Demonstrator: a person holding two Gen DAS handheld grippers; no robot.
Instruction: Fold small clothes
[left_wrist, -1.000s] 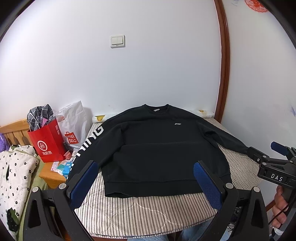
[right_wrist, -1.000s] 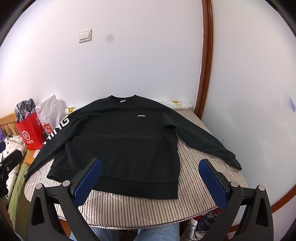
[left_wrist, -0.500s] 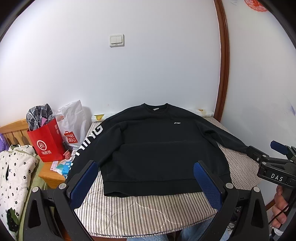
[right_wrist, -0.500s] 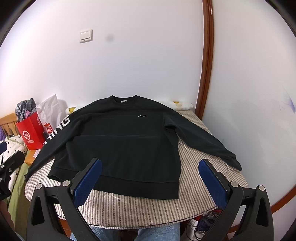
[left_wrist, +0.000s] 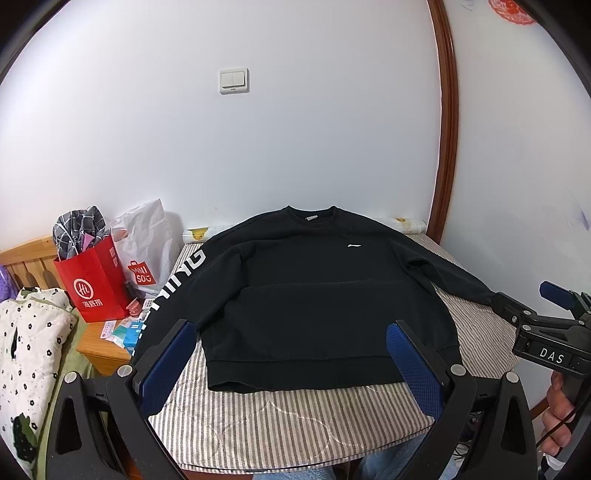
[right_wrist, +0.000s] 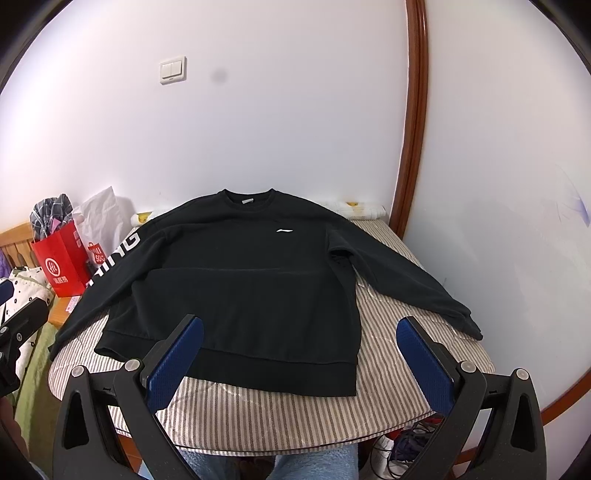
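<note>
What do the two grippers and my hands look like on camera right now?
Both the left gripper and the right gripper have matte black plastic frames with silver screws and textured blue finger pads. Seen from the left wrist view, the right gripper's body carries a white "DAS" marking. A bare right hand grips its handle, with a thin black cable beside it.

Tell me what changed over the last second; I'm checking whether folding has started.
Nothing visibly changed. The sweatshirt lies flat and unfolded on the bed. Both the left gripper and right gripper stay open, short of it, holding nothing.
</note>
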